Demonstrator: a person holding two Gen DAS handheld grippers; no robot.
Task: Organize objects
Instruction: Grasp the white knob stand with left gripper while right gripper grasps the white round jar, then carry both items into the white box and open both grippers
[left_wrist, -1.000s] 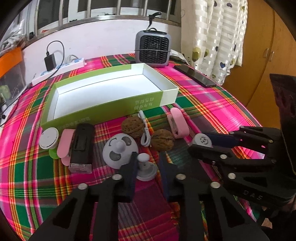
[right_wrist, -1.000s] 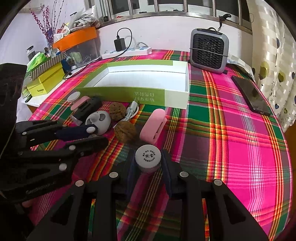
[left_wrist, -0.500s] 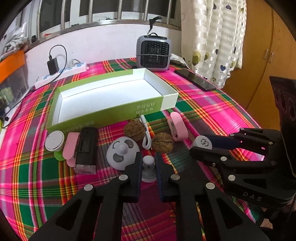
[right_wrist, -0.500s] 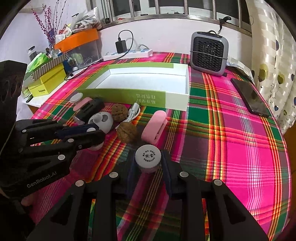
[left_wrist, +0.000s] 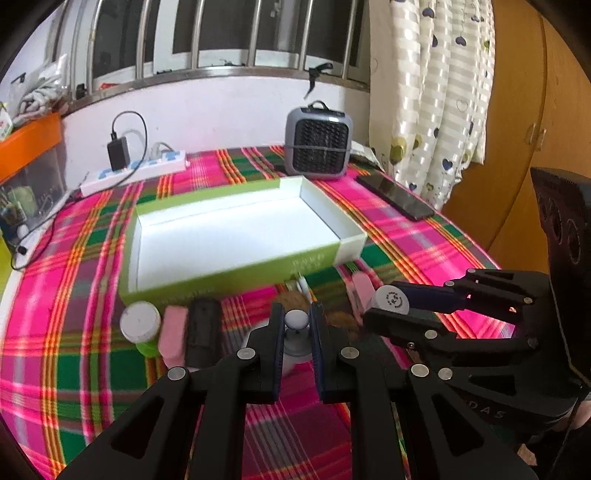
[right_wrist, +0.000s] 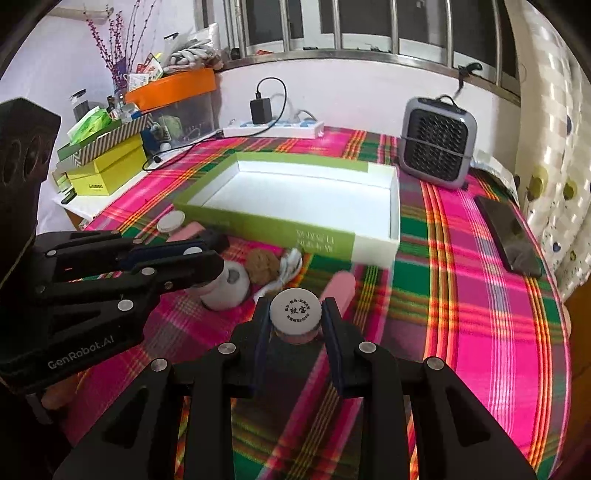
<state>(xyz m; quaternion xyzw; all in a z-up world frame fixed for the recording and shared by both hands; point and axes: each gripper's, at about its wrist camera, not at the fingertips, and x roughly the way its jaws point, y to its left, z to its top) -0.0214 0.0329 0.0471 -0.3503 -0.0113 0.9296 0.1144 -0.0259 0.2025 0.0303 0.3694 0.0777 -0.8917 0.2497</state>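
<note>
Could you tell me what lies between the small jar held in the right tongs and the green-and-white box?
In the right wrist view, a pink case and a white cable lie between the small jar and the box.

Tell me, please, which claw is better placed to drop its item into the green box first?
Right, marginally. Both are loaded: the right claw grips the white-capped jar, and the left claw the knobbed holder. The right appears nearer the green box.

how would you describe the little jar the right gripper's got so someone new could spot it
Start at the long green-and-white box lying open on the plaid tablecloth, then come toward the camera past its near wall. The small jar sits between the right gripper fingers, next to a pink case. Its flat white lid printed with black Chinese characters sets it apart.
</note>
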